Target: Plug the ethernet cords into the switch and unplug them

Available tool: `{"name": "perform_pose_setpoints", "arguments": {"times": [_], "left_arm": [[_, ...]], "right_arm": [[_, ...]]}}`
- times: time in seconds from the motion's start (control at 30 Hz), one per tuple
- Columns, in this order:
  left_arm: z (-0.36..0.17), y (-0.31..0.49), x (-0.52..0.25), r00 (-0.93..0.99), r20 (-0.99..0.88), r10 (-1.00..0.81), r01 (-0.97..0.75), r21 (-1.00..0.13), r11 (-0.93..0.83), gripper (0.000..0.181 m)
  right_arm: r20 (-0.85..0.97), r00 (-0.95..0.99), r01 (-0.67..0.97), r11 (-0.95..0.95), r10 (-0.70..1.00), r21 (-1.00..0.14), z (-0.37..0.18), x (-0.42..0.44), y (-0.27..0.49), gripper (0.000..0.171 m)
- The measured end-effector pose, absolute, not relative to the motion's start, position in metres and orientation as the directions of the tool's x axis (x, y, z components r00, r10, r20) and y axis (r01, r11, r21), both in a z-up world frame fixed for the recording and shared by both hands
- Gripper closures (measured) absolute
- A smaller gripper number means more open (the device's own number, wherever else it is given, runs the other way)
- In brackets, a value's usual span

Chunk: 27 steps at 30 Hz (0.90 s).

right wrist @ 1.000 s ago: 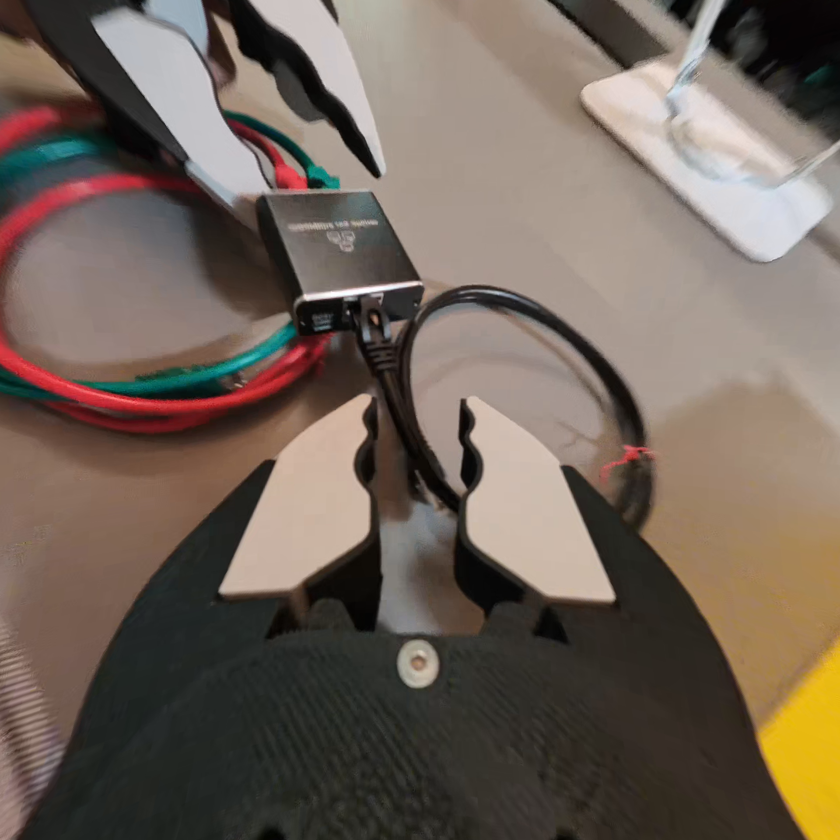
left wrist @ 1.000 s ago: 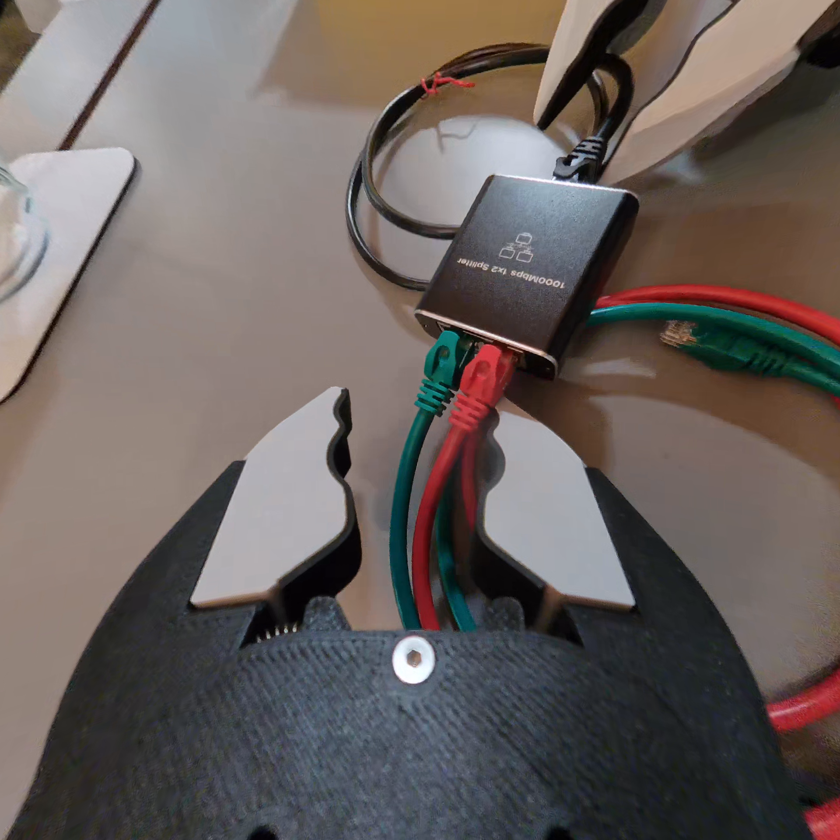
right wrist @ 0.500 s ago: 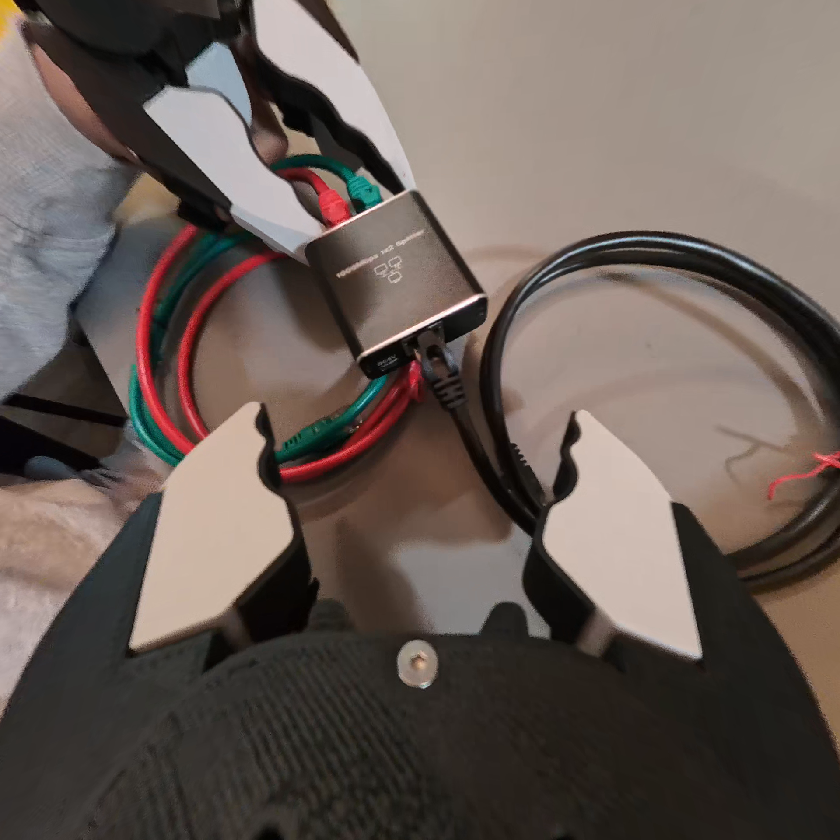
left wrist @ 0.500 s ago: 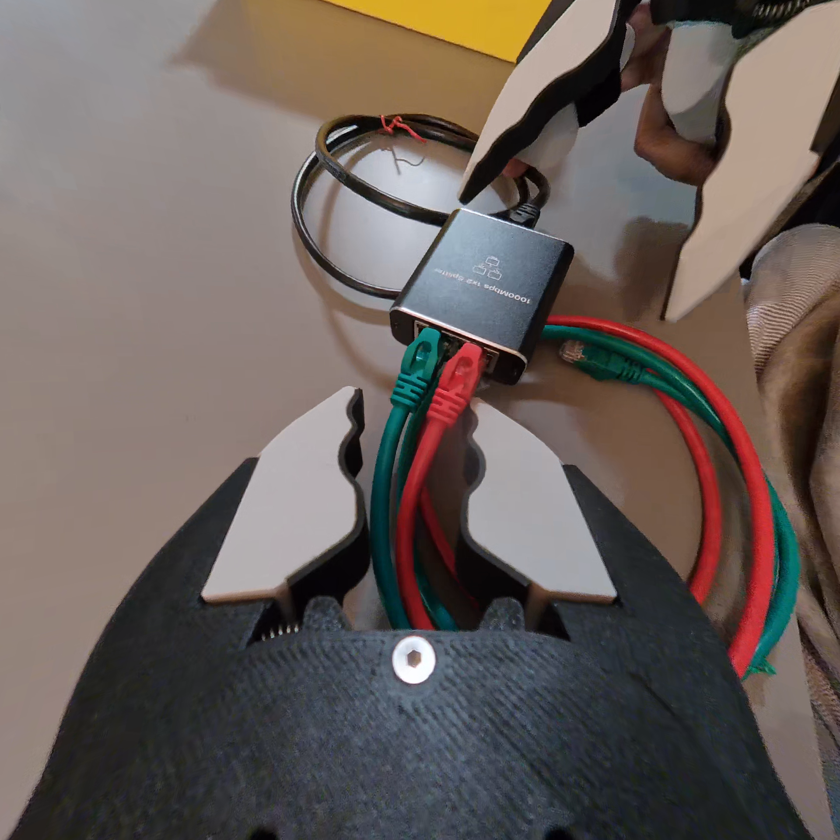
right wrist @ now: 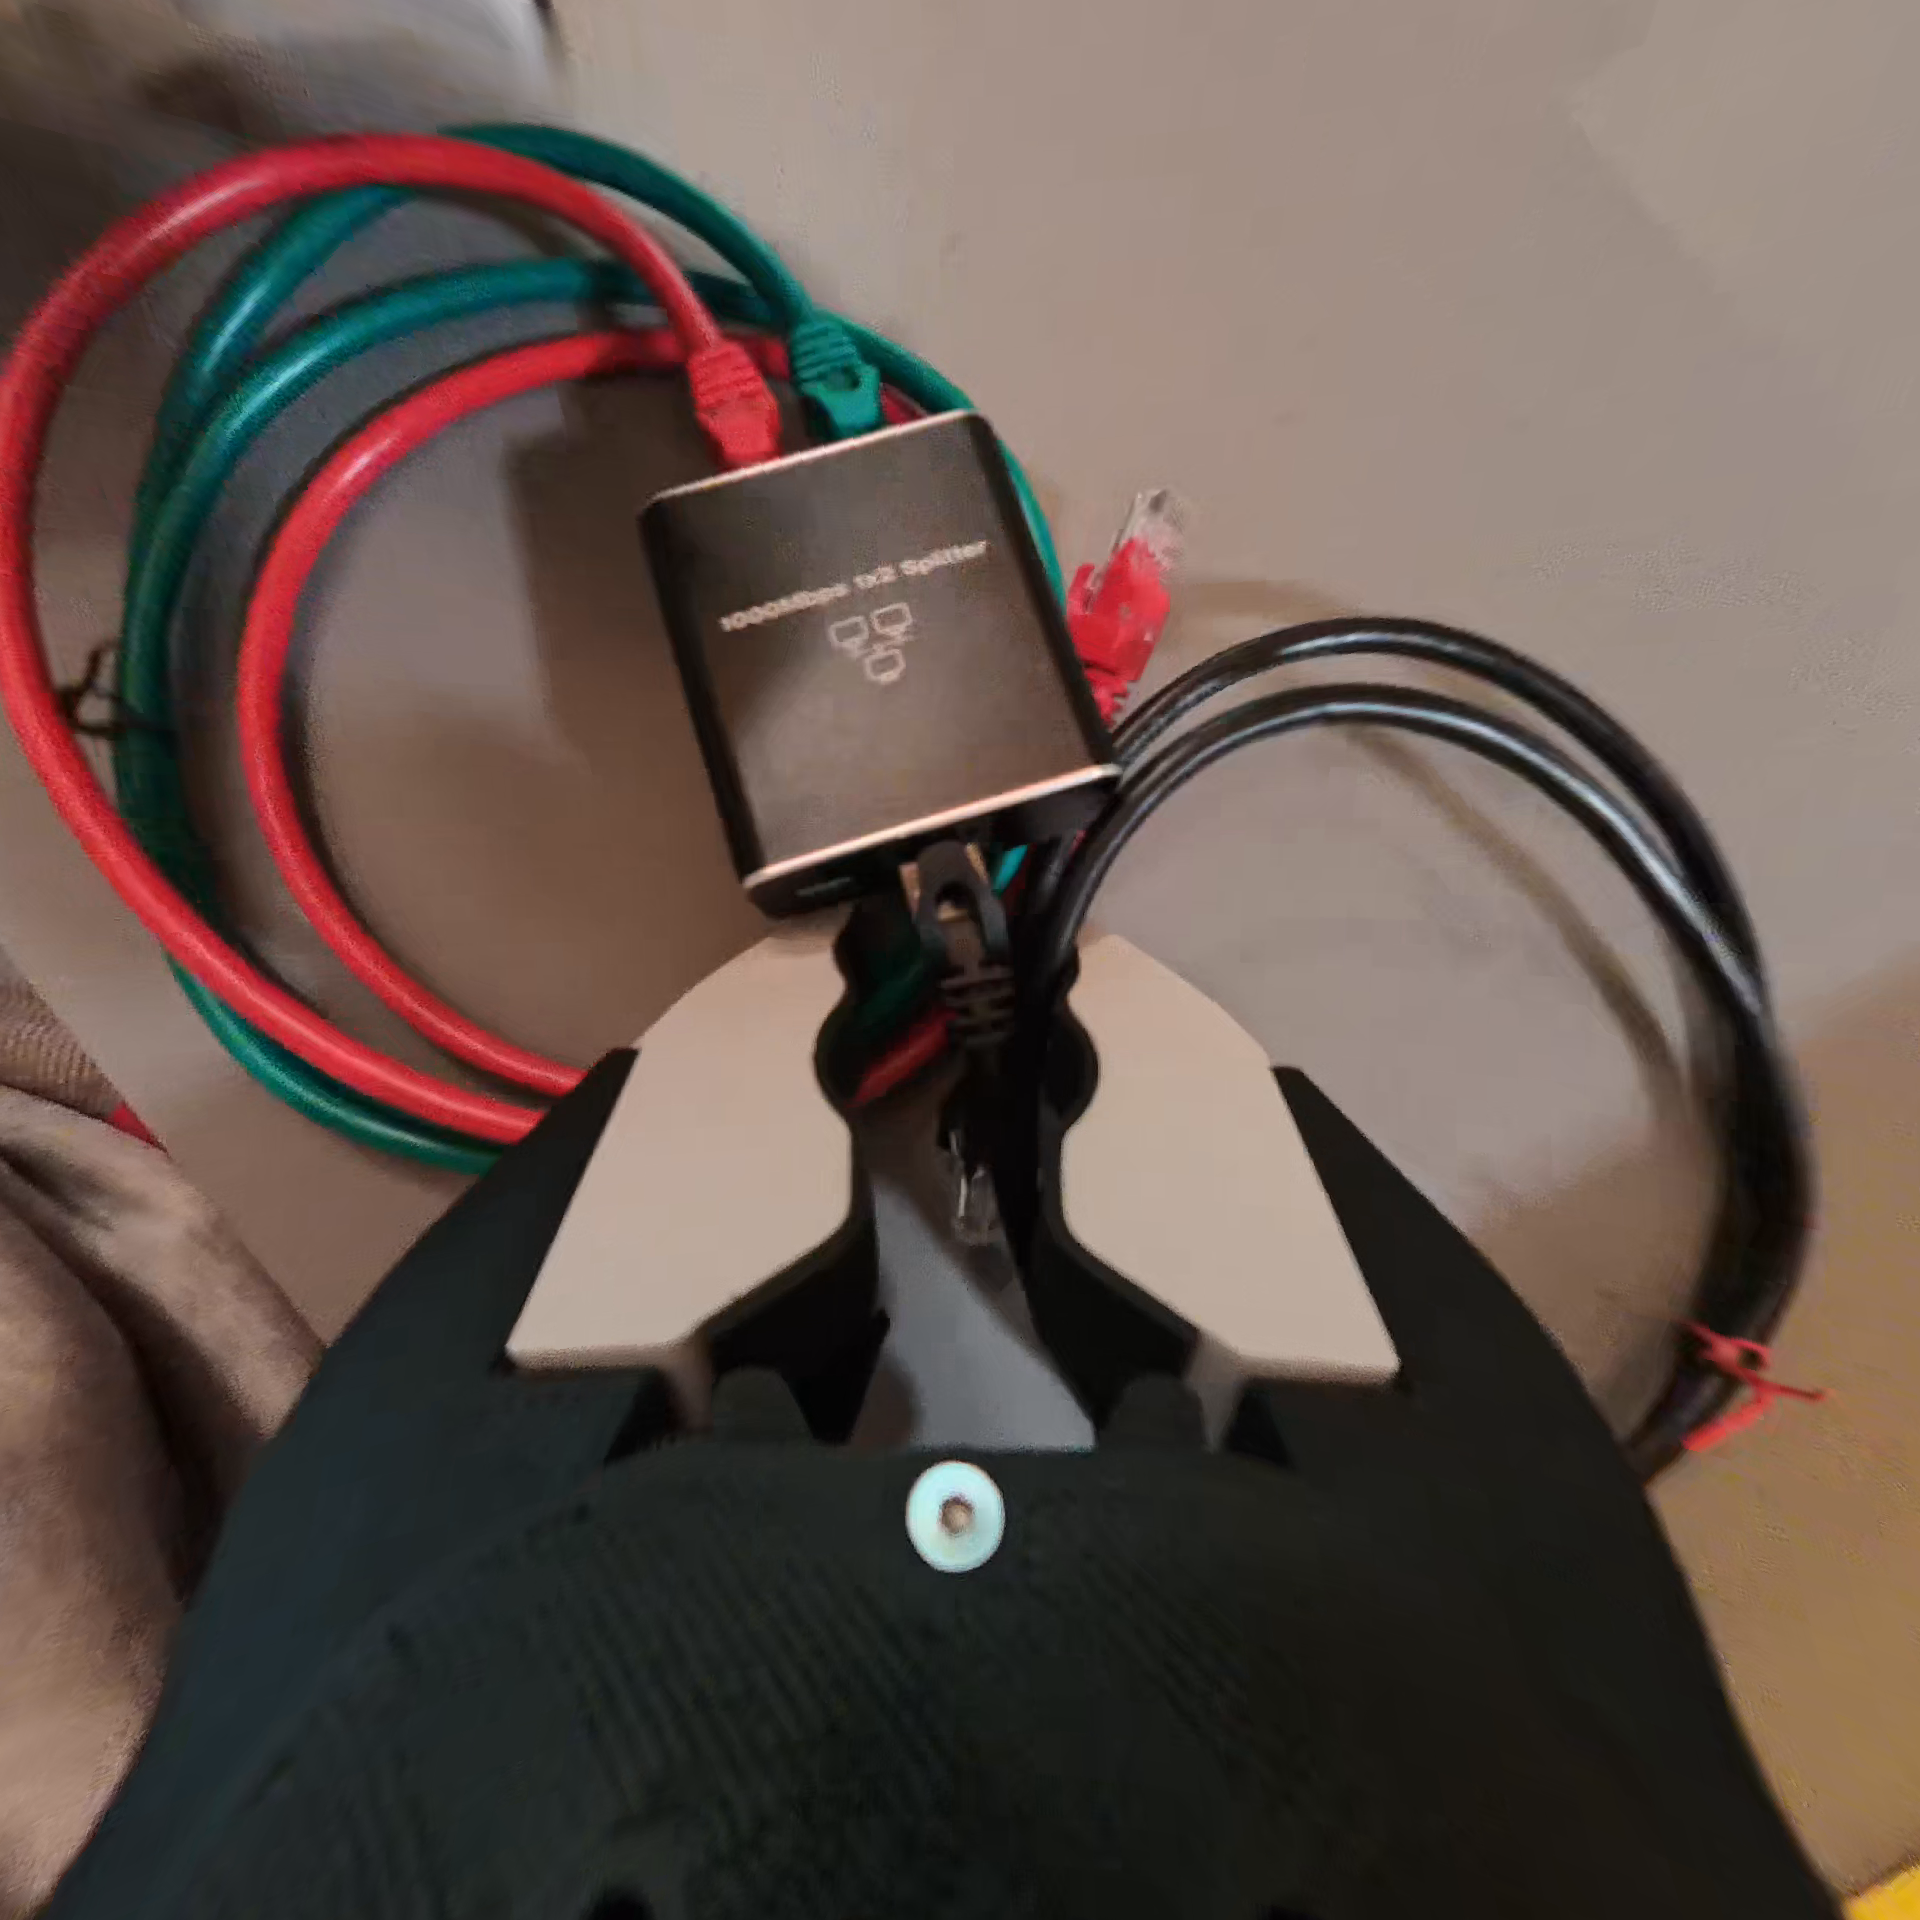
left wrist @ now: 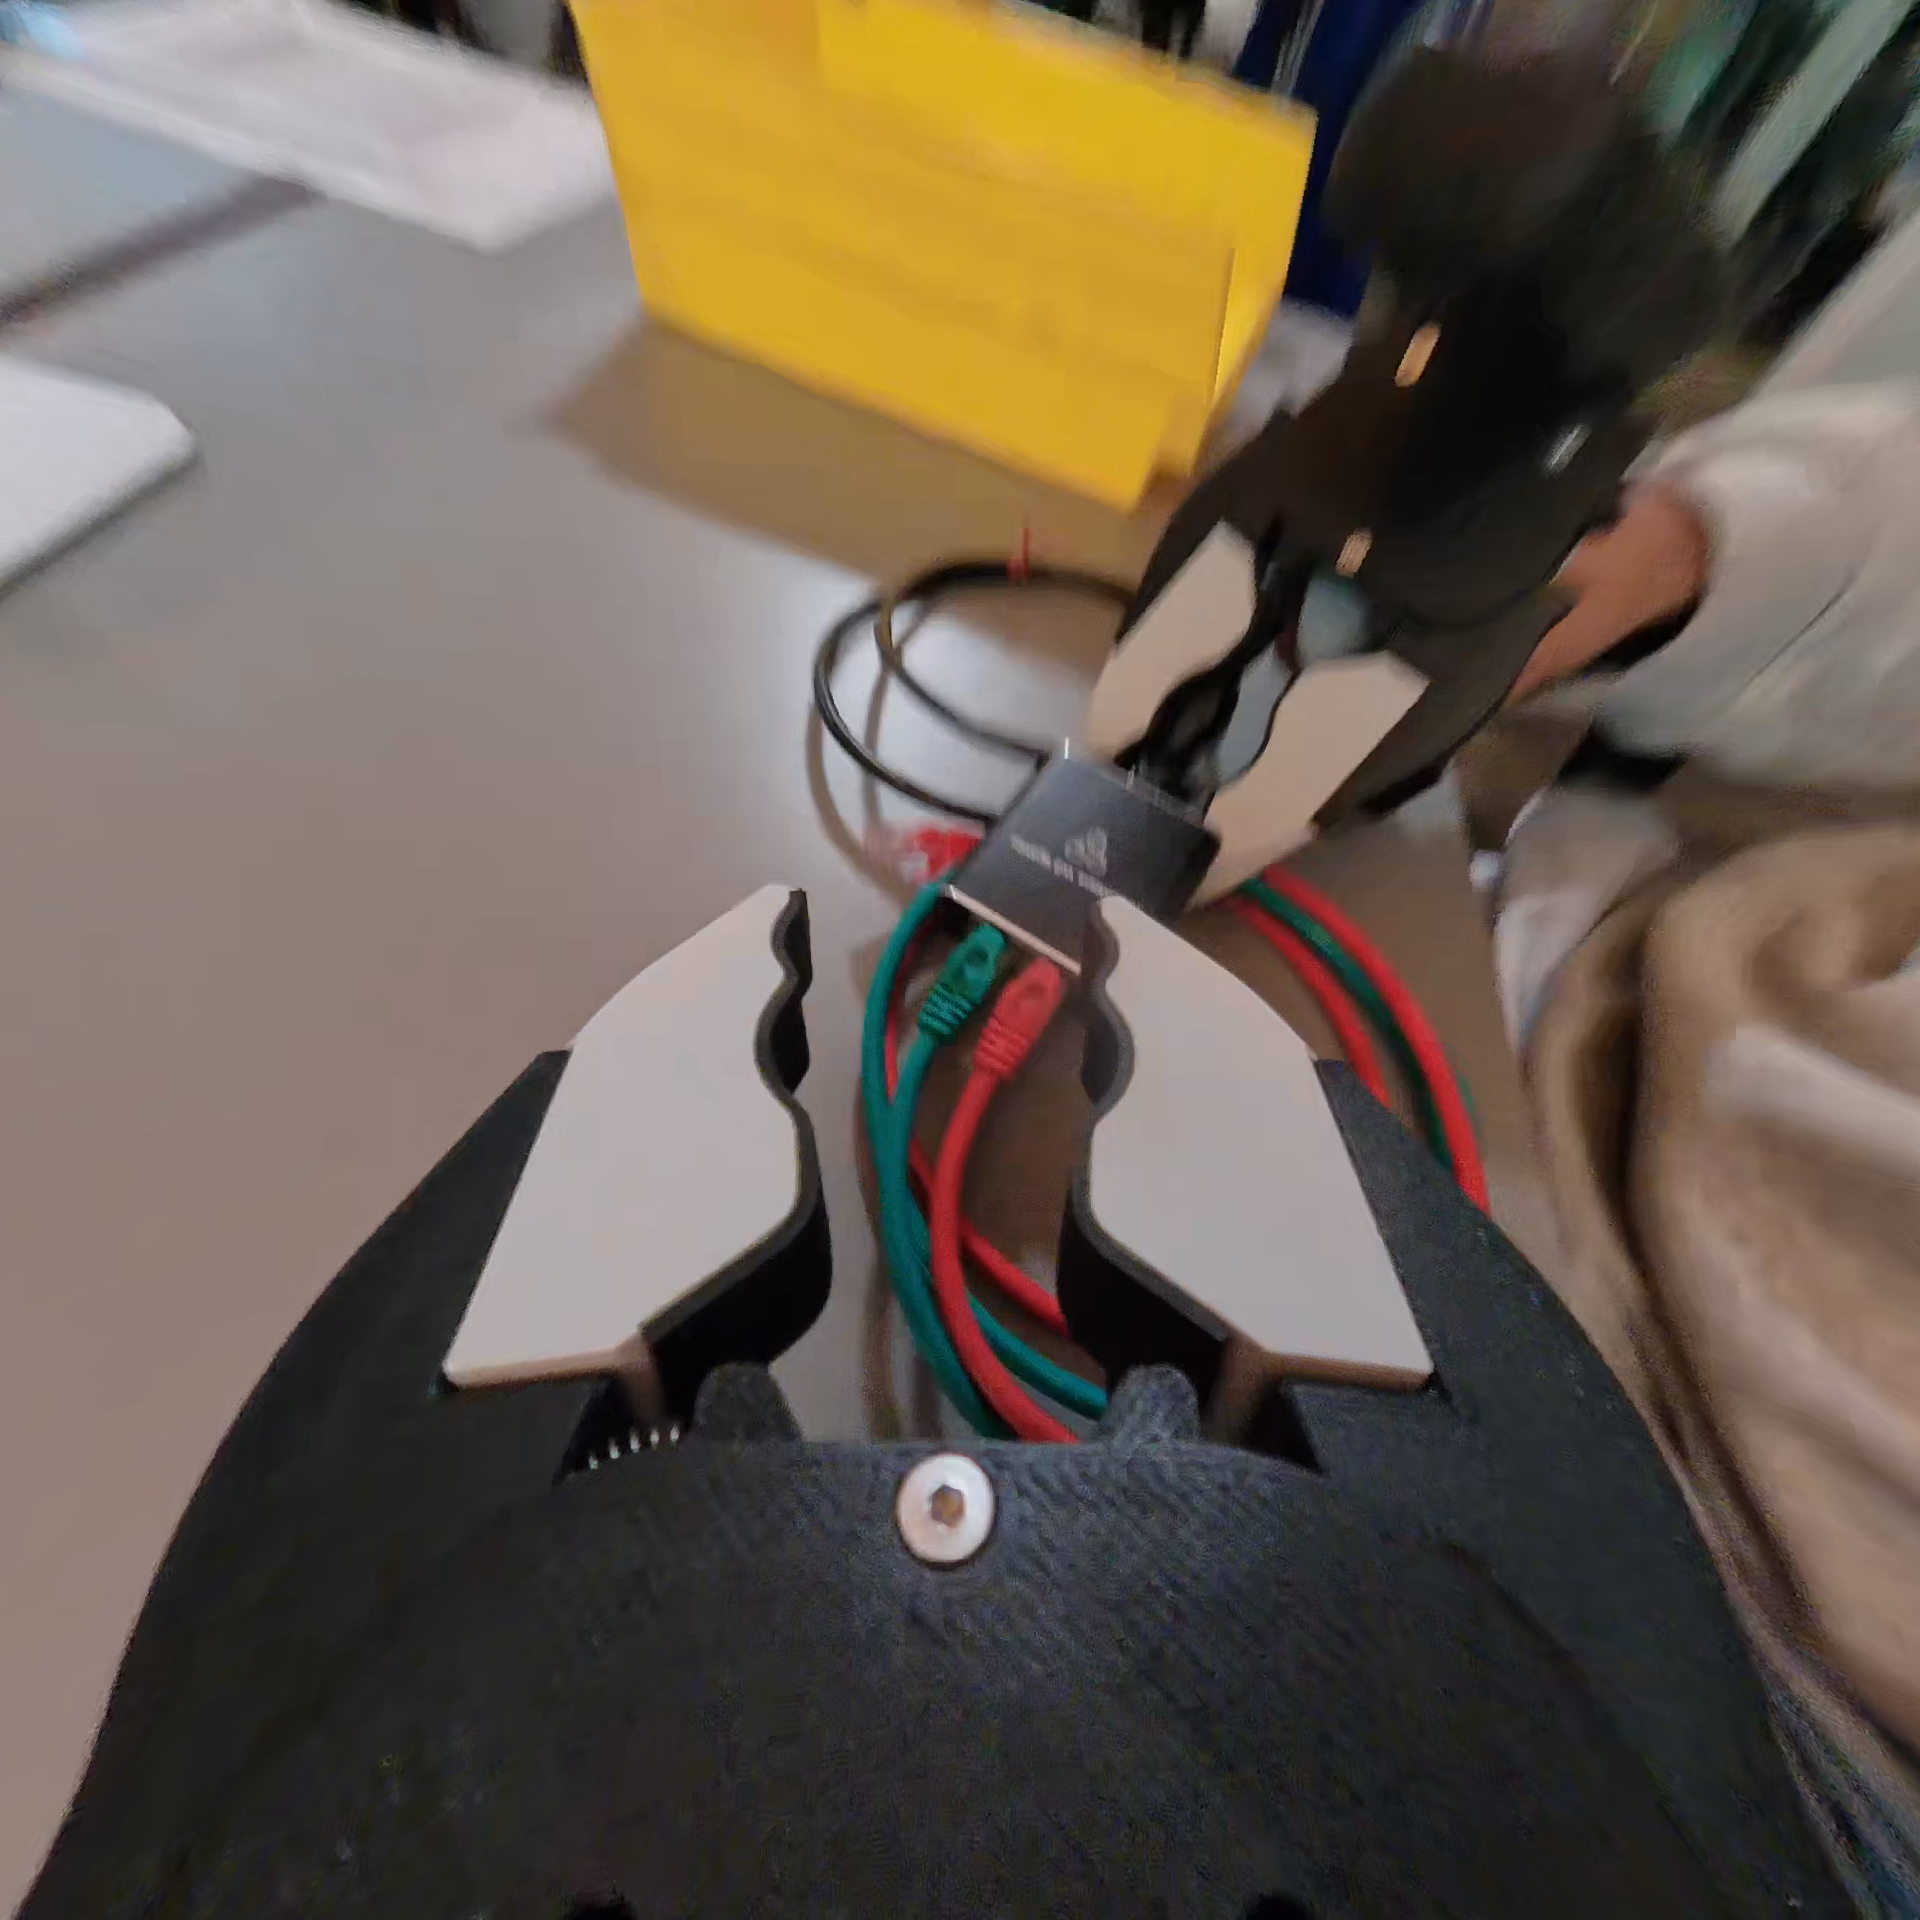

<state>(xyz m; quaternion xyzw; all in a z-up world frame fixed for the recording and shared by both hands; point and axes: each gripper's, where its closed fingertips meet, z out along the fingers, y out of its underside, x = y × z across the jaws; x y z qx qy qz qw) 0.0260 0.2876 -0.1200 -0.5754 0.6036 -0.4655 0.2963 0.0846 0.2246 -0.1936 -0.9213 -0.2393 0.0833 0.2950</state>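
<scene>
Right gripper [right wrist: 961, 997]: fingers pinching black plug [right wrist: 966, 951] at switch [right wrist: 883, 644]. Left gripper [left wrist: 940, 914]: fingers spread, astride green and red cords. Advice: pull straight, steadying switch.

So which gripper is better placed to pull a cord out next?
Probably the right gripper: it is closed around the black ethernet plug, right at the dark metal switch box. The left gripper is open, only straddling the green plug and red plug.
</scene>
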Motion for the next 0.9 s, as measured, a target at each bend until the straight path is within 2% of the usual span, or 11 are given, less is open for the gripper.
{"name": "perform_pose_setpoints", "arguments": {"times": [0.17,0.27,0.37,0.53,0.67,0.77,0.9], "left_arm": [[-0.072,0.336,0.001,0.004,0.207,-0.978,-0.143,-0.968,-0.205,0.137],[-0.052,0.356,-0.012,0.06,0.263,-0.963,0.021,-0.965,-0.262,0.138],[-0.037,0.369,-0.023,0.095,0.288,-0.953,0.144,-0.951,-0.273,0.138],[-0.05,0.373,-0.02,0.118,0.296,-0.948,0.115,-0.952,-0.283,0.135],[-0.062,0.368,-0.008,0.107,0.303,-0.947,0.056,-0.953,-0.299,0.136],[-0.071,0.361,0.001,0.096,0.288,-0.953,0.007,-0.957,-0.289,0.138],[-0.079,0.354,0.01,0.083,0.275,-0.958,-0.042,-0.959,-0.279,0.138]], "right_arm": [[-0.153,0.87,0.273,-0.716,0.469,-0.642,-0.188,0.081,0.226,0.149],[-0.137,0.883,0.242,-0.684,0.45,-0.688,-0.174,0.086,0.231,0.151],[-0.136,0.896,0.172,-0.612,0.423,-0.772,-0.137,0.098,0.239,0.152],[-0.055,0.95,0.068,-0.376,0.308,-0.924,-0.024,0.157,0.243,0.152],[0.099,0.993,0.11,-0.225,0.062,-0.968,0.051,0.246,0.221,0.152],[0.196,0.963,0.151,-0.232,-0.183,-0.961,0.062,0.323,0.193,0.152],[0.378,0.811,0.211,-0.38,-0.446,-0.901,0.037,0.416,0.154,0.152]]}}
